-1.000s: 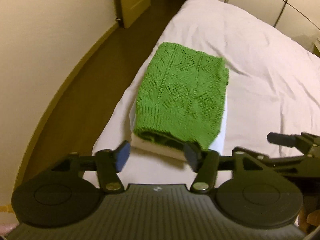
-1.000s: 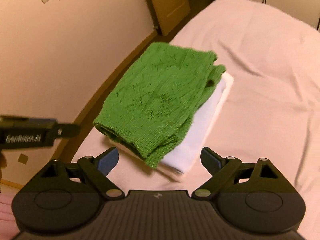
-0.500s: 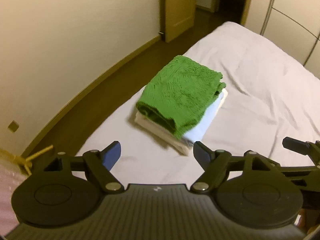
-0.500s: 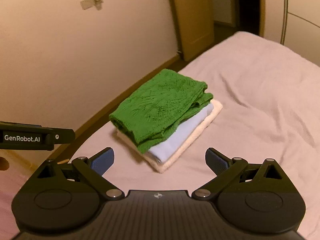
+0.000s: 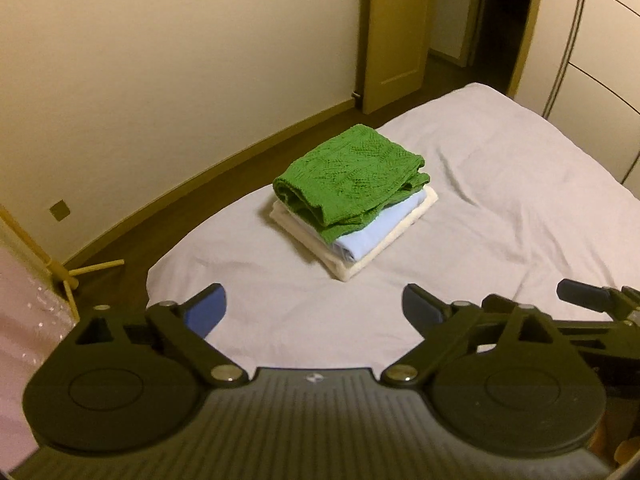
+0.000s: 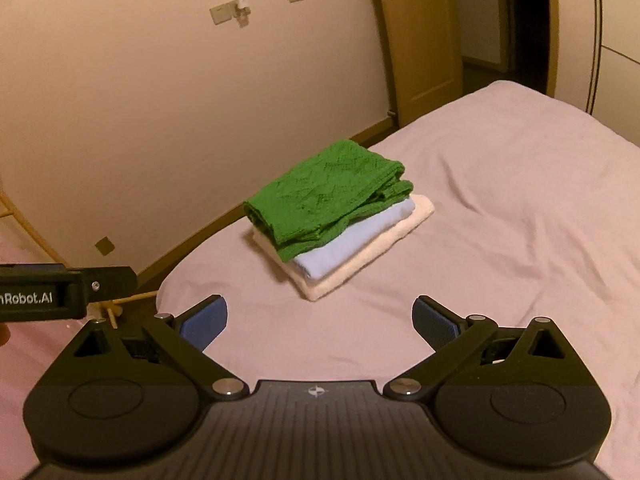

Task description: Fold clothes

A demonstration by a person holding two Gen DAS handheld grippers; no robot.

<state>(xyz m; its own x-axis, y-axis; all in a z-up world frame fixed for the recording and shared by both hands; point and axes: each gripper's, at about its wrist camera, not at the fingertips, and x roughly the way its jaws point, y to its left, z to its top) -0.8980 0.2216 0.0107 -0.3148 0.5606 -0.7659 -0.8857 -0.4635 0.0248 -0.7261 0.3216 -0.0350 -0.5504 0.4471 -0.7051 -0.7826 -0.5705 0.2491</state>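
On bed [image 5: 500, 208], green knit [image 5: 352, 168], seemingly folded

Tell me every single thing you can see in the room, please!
green knitted garment: one, green, folded, top of the pile on the bed
light blue garment: one, pale blue, folded, under the green one
cream garment: one, cream, folded, bottom of the pile
bed sheet: one, white, wrinkled, covers the bed
door: one, tan wood, ajar, beyond the bed
wall: one, cream, with small plates
floor: dark brown, between wall and bed
wardrobe panels: pale, far right
wooden stand: one, light wood, low left
left gripper: one, black with blue pads, open, empty
right gripper: one, black with blue pads, open, empty
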